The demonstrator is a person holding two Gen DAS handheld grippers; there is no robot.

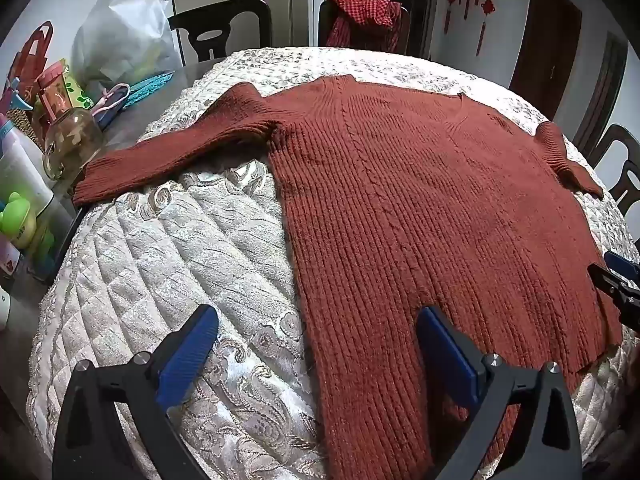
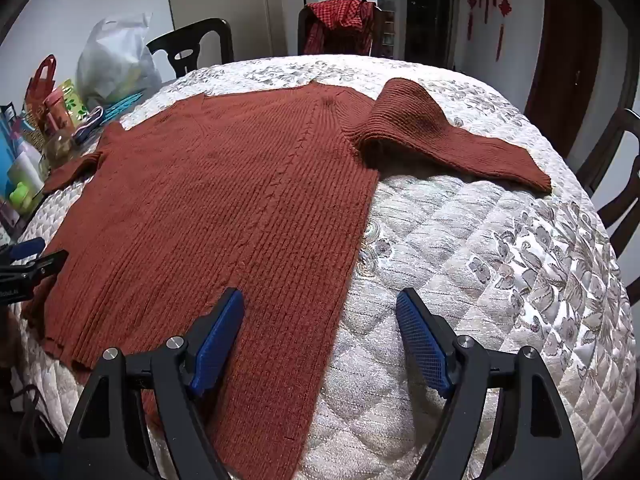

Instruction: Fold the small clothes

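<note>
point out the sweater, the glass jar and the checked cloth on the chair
sweater (image 1: 420, 208), left wrist view, middle of its ribbed body
glass jar (image 1: 74, 142), left wrist view, its rounded belly
checked cloth (image 2: 340, 14), right wrist view, the bunched part over the chair back

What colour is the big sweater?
Rusty brown-red sweater, plainest in the right wrist view.

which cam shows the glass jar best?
Left wrist view. The glass jar is large and unblocked there, at the left table edge beside the sweater cuff. In the right wrist view the jar is small, dim and crowded among clutter near the frame's left edge.
</note>
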